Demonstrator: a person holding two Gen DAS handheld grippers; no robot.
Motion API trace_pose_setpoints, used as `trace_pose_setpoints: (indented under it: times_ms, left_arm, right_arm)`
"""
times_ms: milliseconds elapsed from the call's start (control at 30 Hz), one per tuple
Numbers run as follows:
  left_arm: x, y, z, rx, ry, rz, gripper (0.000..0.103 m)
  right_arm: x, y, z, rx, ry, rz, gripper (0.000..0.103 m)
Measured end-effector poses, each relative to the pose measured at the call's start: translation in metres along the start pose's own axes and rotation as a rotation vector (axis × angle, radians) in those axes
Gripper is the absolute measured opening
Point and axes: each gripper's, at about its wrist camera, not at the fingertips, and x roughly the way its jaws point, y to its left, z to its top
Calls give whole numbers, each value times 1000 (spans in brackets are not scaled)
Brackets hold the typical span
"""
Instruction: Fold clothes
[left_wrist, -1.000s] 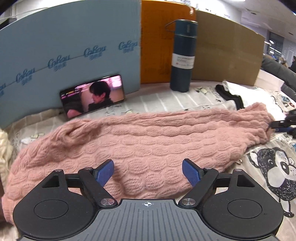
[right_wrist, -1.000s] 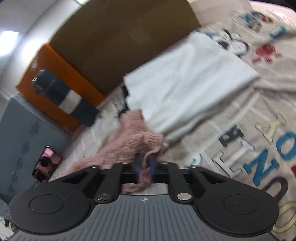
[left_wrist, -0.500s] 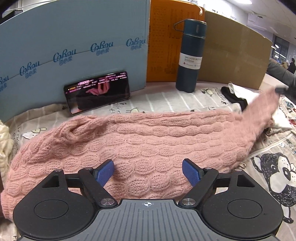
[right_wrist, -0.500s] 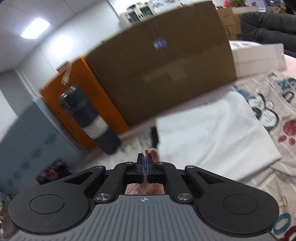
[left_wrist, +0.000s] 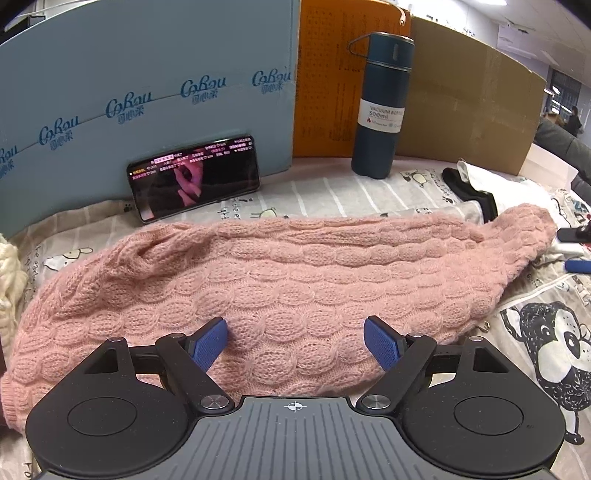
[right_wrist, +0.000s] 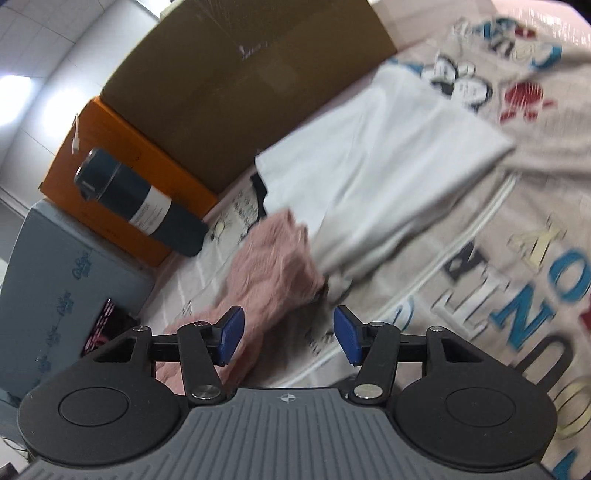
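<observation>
A pink cable-knit sweater (left_wrist: 280, 280) lies folded lengthwise across the printed sheet, running from the near left to the far right. My left gripper (left_wrist: 295, 341) is open and empty, its blue pads just above the sweater's near edge. My right gripper (right_wrist: 288, 336) is open and empty, hovering beside the sweater's right end (right_wrist: 273, 266), which lies loose against a folded white garment (right_wrist: 373, 170). The right gripper's blue fingertips (left_wrist: 578, 265) show at the right edge of the left wrist view.
A phone (left_wrist: 194, 177) leans on a blue foam board (left_wrist: 147, 92). A dark vacuum bottle (left_wrist: 380, 107) stands before orange (left_wrist: 325, 74) and brown cardboard (left_wrist: 469, 99) panels. A cream knit (left_wrist: 9, 280) lies at far left. A black item (left_wrist: 469, 192) lies by the white garment.
My right gripper lifted the sweater's right end, laid it back down and opened, letting it go. My left gripper stayed open over the near edge.
</observation>
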Motion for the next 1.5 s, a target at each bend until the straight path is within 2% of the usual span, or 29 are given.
trace_pose_setpoints:
  times_ms: [133, 200, 267, 400, 467, 500, 533, 733, 833, 933, 1000, 1133, 1233, 1500]
  left_arm:
    - [-3, -1, -1, 11, 6, -10, 84]
    - [-4, -1, -1, 15, 7, -7, 84]
    - [-6, -1, -1, 15, 6, -5, 84]
    - [-8, 1, -3, 7, 7, 6, 84]
    - [-8, 3, -4, -2, 11, 17, 84]
    - [-7, 4, -4, -5, 13, 22, 84]
    - [-7, 5, -5, -8, 13, 27, 84]
    - [-7, 12, -4, -25, 9, 46, 84]
    - [-8, 15, -1, -32, -12, 35, 84]
    - [-8, 21, 4, -39, -60, 52, 84]
    - [-1, 29, 9, -43, -84, 69, 84]
    - [20, 53, 22, -98, -91, 165, 84]
    - [42, 68, 24, -124, -17, 188, 84]
    - [-3, 74, 28, -240, -109, 154, 87]
  right_arm:
    - [23, 8, -9, 33, 45, 92, 49]
    - [38, 14, -10, 41, 37, 83, 46]
    - [54, 17, -6, 68, 38, 92, 39]
    - [74, 21, -3, 145, 41, 126, 35]
    - [80, 23, -4, 163, 37, 119, 28]
    - [83, 24, -4, 172, 34, 106, 17]
    - [78, 25, -4, 172, 18, 106, 13]
    - [38, 33, 2, 160, -79, 136, 10]
    - [20, 44, 13, 38, -142, 87, 10]
    - [16, 69, 15, -196, -201, -37, 10]
    - [16, 89, 7, -357, -233, -75, 10]
    - [16, 129, -15, -575, -278, -48, 10]
    - [19, 153, -33, -695, -264, -9, 10]
    - [31, 190, -80, -901, -184, 32, 10]
